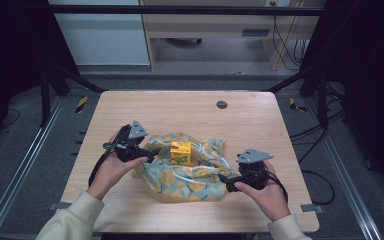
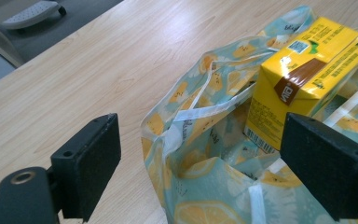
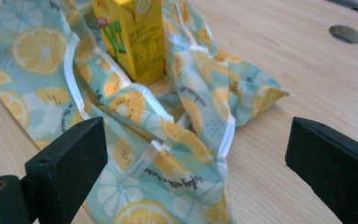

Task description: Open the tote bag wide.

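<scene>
Lemon-print bag around yellow carton

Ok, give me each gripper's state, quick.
Left gripper: open, holding nothing, at the lemon-print bag.
Right gripper: open, holding nothing.

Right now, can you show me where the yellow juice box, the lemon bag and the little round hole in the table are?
juice box (image 1: 181, 152): high view, its front face.
lemon bag (image 3: 32, 51): right gripper view, flat cloth with a lemon slice.
round hole (image 1: 222, 104): high view, its grey cap.
</scene>
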